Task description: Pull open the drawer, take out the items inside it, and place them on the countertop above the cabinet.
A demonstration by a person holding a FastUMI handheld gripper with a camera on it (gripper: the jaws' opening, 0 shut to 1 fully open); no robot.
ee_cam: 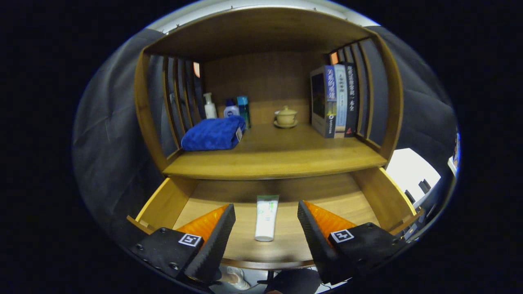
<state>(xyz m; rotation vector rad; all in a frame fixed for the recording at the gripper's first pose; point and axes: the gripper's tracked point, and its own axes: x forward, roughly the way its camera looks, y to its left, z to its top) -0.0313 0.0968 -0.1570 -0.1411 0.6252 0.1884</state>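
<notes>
Drawer (pixel 171 200) pulled out under the bench (pixel 278 159). White tube w/ green print (pixel 266 217) lies flat on drawer floor, cap end toward the gripper (pixel 266 228), right between its fingers, touching neither. Gripper spread wide, holding nothing. Up on the bench: folded blue towel (pixel 213 134) at left, bottles (pixel 229 107) behind it, lidded cup on saucer (pixel 285 117) mid-back, books (pixel 334 100) upright at right.

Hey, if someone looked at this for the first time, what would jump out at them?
Probably the white tube lying in the open drawer, between the open gripper fingers. Next, the blue towel on the countertop above, with books standing opposite it.
</notes>
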